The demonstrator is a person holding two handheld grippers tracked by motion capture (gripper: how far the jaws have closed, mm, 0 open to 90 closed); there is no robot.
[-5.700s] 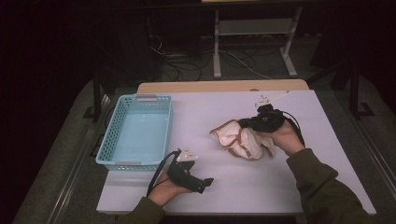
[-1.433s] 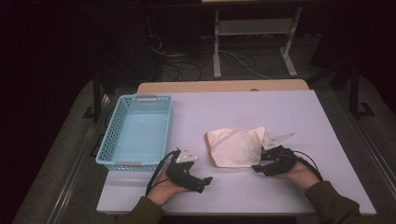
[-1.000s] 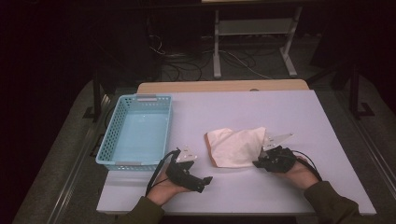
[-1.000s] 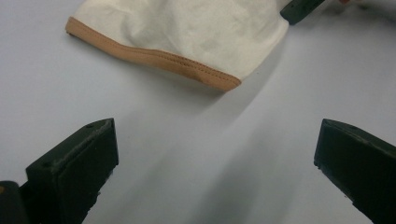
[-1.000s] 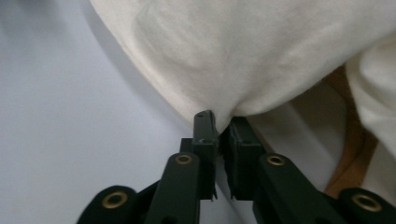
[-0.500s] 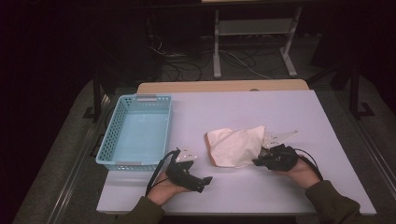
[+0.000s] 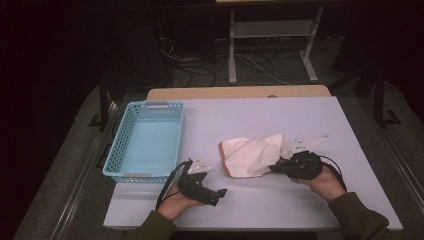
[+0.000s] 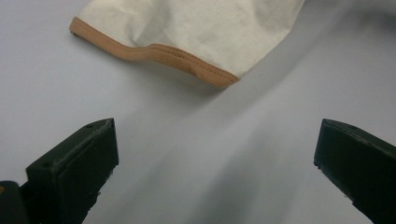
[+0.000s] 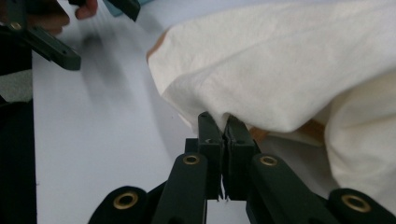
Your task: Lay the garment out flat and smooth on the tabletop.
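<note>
We start at the left edge of the table (image 7: 320, 120), where the light blue basket (image 7: 146, 141) sits with its near end not far from the front edge. Just right of its near corner we find the left gripper (image 7: 220, 192), low by the front edge in the left hand (image 7: 176, 199), and its own view gives us the jaws standing wide apart with bare tabletop between them and nothing held. Ahead of those jaws, well clear of both, lies the cream cloth (image 8: 196, 32), its tan stitched hem (image 8: 154, 51) running across the top of that view; no contact there. Moving right, the cloth (image 7: 252, 155) rests around the middle of the table, a little toward the front edge, flat on its left side and bunched up on its right. And there at that bunched right end we have the right gripper (image 7: 276, 169), held in the right hand (image 7: 327, 181) and pointing left into the fabric. The right gripper view settles it: the two black jaws are pressed together with a fold of the cloth (image 9: 289, 60) pinched at their tips, the rest of the fabric draping up and over them.
</note>
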